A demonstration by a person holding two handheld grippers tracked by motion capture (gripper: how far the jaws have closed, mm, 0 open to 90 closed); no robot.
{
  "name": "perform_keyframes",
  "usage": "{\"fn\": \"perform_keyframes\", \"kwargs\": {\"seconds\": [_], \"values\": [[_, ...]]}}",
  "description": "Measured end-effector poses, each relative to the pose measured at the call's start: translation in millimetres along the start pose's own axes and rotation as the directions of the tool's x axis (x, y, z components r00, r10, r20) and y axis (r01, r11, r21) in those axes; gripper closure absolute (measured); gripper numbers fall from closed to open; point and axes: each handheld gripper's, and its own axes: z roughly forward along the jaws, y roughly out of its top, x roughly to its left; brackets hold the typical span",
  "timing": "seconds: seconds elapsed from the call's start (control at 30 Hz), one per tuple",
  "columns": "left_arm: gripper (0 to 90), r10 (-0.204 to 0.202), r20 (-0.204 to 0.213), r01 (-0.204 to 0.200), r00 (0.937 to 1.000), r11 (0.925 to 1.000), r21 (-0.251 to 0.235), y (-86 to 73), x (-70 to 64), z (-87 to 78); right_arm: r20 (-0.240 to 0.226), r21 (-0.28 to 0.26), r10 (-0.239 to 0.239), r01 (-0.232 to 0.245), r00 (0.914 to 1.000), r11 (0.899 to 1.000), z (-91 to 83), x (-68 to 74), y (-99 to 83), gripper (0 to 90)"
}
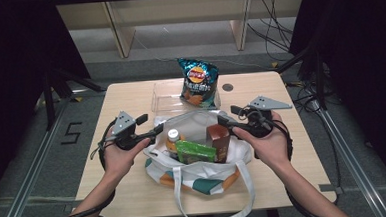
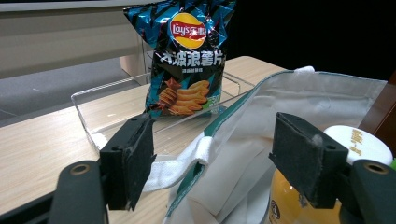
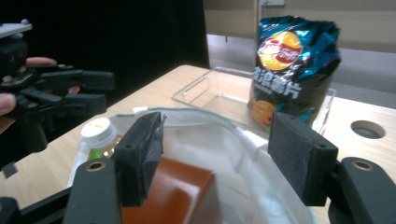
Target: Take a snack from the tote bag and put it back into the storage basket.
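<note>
Two grippers, left [image 1: 154, 132] and right [image 1: 225, 120], jaws parted (gripping nothing), flank the upward-opening tote bag [image 1: 200, 175].

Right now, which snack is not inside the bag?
The blue chip bag. It stands upright in the clear tray behind the tote bag, while the bottle, green packet and brown box sit inside the tote.

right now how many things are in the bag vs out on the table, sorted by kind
bottle in the tote bag: 1
green packet in the bag: 1
brown box in the bag: 1
chip bag standing in the clear tray: 1
clear tray on the table: 1
tote bag: 1
Total: 6
</note>
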Motion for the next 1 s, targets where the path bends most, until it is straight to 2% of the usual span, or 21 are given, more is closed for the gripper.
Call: {"fn": "perform_keyframes", "kwargs": {"seconds": [0.07,0.13,0.17,0.23,0.27,0.3,0.37,0.43,0.5,0.53,0.6,0.63,0.67,0.73,0.9,1.0], "values": [[28.9,0.001,0.0,-0.001,1.0,1.0,-0.001,0.3,-0.1,-0.2,-0.002,-0.003,-0.022,0.022,0.9997,1.0,1.0,3.0,-2.0,35.6],[28.9,0.0,0.0,0.0,1.0,1.0,-0.004,0.6,-0.2,-0.4,-0.023,0.01,-0.006,0.006,0.9997,1.0,1.6,7.5,-3.9,35.5],[28.9,0.001,-0.001,-0.001,1.0,1.0,-0.004,0.8,-0.2,-0.5,-0.022,0.001,-0.03,0.03,0.9993,1.0,2.8,8.0,-4.9,35.4],[28.9,0.0,-0.001,0.0,1.0,1.0,-0.004,0.8,-0.3,-0.5,-0.027,0.024,0.006,-0.005,0.9996,1.0,2.3,13.5,-7.5,35.2],[28.9,0.0,-0.001,0.0,1.0,1.0,-0.004,0.6,-0.4,-0.3,-0.032,0.022,-0.014,0.015,0.9994,1.0,2.8,13.5,-8.7,35.0],[28.9,0.001,-0.001,-0.001,1.0,1.0,-0.003,0.6,-0.3,-0.2,-0.019,0.02,-0.009,0.01,0.9998,1.0,2.5,15.0,-9.8,34.8],[28.9,0.003,0.0,-0.003,1.0,1.0,-0.001,0.5,-0.3,-0.2,-0.032,0.031,-0.008,0.009,0.9995,0.999,2.8,17.2,-11.7,34.1],[28.9,0.002,0.0,-0.002,1.0,1.0,-0.002,0.7,-0.4,-0.1,-0.024,0.019,-0.02,0.021,0.9995,1.0,4.4,18.5,-14.0,33.1],[28.9,0.002,0.0,-0.002,1.0,1.0,-0.003,0.8,-0.5,-0.3,-0.026,0.036,-0.012,0.013,0.9996,0.999,4.8,21.2,-15.5,32.1],[28.9,0.0,0.0,0.0,1.0,1.0,-0.004,0.8,-0.5,-0.3,-0.022,0.046,0.019,-0.018,0.9996,0.999,4.1,24.5,-16.2,31.7],[28.9,-0.001,-0.001,0.001,1.0,1.0,-0.003,0.7,-0.4,-0.4,-0.012,0.028,-0.015,0.015,0.9998,0.999,6.2,24.0,-17.1,30.6],[28.9,0.0,-0.001,0.0,1.0,1.0,-0.003,0.8,-0.2,-0.5,-0.018,0.041,0.008,-0.008,0.9998,0.999,6.3,26.6,-17.7,30.1],[28.9,0.0,-0.001,0.0,1.0,1.0,-0.004,0.8,-0.2,-0.6,-0.023,0.036,0.012,-0.011,0.9997,0.999,7.0,27.3,-18.0,29.6],[28.9,0.003,-0.001,-0.003,1.0,1.0,-0.004,1.0,-0.2,-0.6,-0.02,0.038,-0.002,0.003,0.9998,0.999,7.3,26.5,-17.6,29.0],[28.9,0.002,0.0,-0.002,1.0,1.0,-0.004,0.9,-0.5,-0.3,-0.003,0.042,0.019,-0.018,0.9998,0.999,8.0,31.1,-18.4,25.9],[28.8,0.0,0.001,0.0,1.0,1.0,-0.003,1.0,-0.4,-0.3,-0.002,0.035,0.004,-0.004,1.0,0.999,9.6,31.8,-19.4,23.8]]}}
